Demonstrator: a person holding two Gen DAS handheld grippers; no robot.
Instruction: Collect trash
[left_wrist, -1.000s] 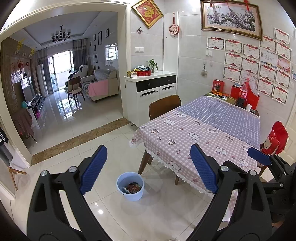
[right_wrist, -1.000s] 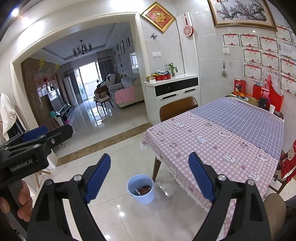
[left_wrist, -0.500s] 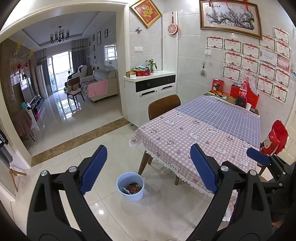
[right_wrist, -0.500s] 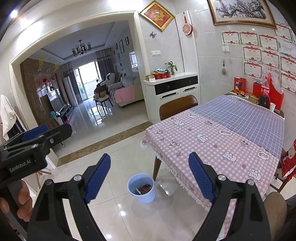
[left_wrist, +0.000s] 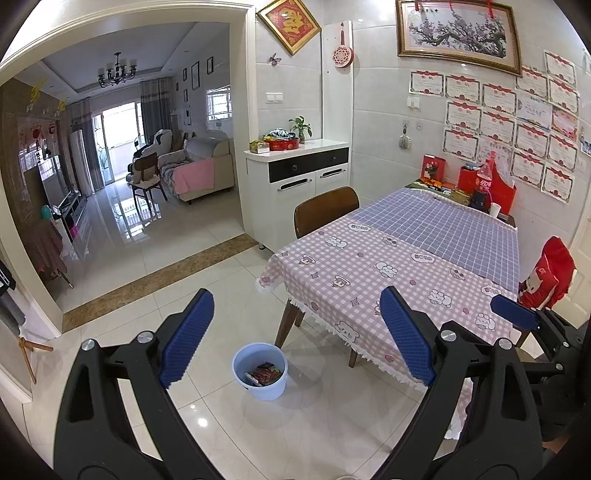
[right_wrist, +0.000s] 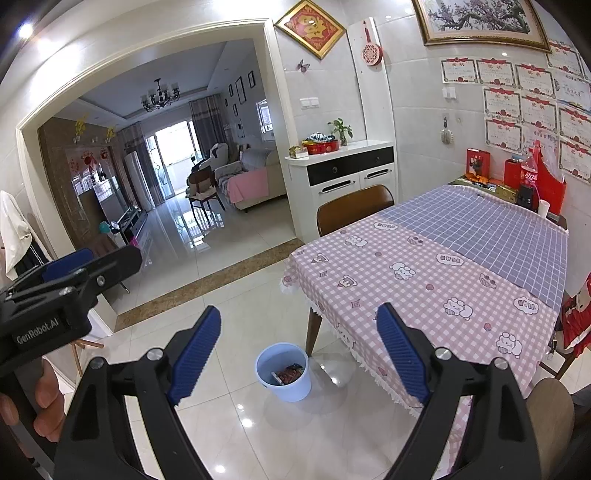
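A light blue bucket (left_wrist: 260, 371) stands on the tiled floor by the table's near corner, holding several wrappers (left_wrist: 263, 373). It also shows in the right wrist view (right_wrist: 283, 371) with the wrappers (right_wrist: 290, 373) inside. My left gripper (left_wrist: 295, 339) is open and empty, held high above the floor with the bucket between its fingers in view. My right gripper (right_wrist: 298, 350) is open and empty at a similar height. The left gripper's body shows at the left of the right wrist view (right_wrist: 62, 295). One blue pad of the right gripper shows at the right of the left wrist view (left_wrist: 511, 312).
A table with a pink checked cloth (left_wrist: 388, 273) and a purple checked cloth (left_wrist: 454, 229) stands at the right, with a brown chair (left_wrist: 325, 210) behind it. A white cabinet (left_wrist: 299, 184) stands against the wall. Bottles and red boxes (left_wrist: 484, 184) sit at the table's far end.
Both views have shifted only slightly. Both grippers stay open and empty above the floor.
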